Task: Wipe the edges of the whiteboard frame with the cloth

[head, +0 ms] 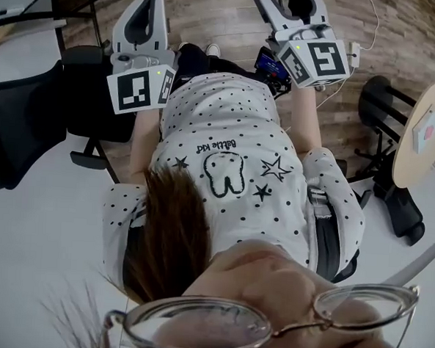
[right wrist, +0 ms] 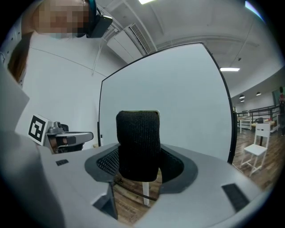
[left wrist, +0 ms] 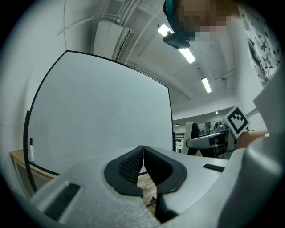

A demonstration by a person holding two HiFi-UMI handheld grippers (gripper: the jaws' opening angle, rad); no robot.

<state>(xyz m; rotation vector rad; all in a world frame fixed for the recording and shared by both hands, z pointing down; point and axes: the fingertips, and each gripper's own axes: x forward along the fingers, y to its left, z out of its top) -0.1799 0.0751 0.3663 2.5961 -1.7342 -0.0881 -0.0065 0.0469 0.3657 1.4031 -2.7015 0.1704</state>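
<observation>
One black knitted cloth (right wrist: 138, 144) stood upright between the jaws of the right gripper (right wrist: 140, 164), which were clamped on its lower part. The cloth's top rose well above the jaws, and a thin white edge showed along its upper rim. Beyond it, apart from the cloth, stood the whiteboard (right wrist: 178, 98), its surface blank and its thin dark frame (right wrist: 226, 104) running up the sides and across the top. No part of the cloth touched that frame.

The left gripper (left wrist: 143, 165) held nothing; its two ribbed pads were pressed together, tip to tip. In the left gripper view the same whiteboard filled the middle of the picture, with long ceiling lights (left wrist: 189, 55) above.

From the head view, both grippers were raised in front of the person's white dotted shirt (head: 233, 159), their marker cubes turned toward the camera. A black office chair (head: 29, 121) stood at the person's left and a round wooden table (head: 422, 138) at the right, over a wooden floor (head: 402, 34). A white chair (right wrist: 254, 153) stood beyond the whiteboard's right edge in the right gripper view.
</observation>
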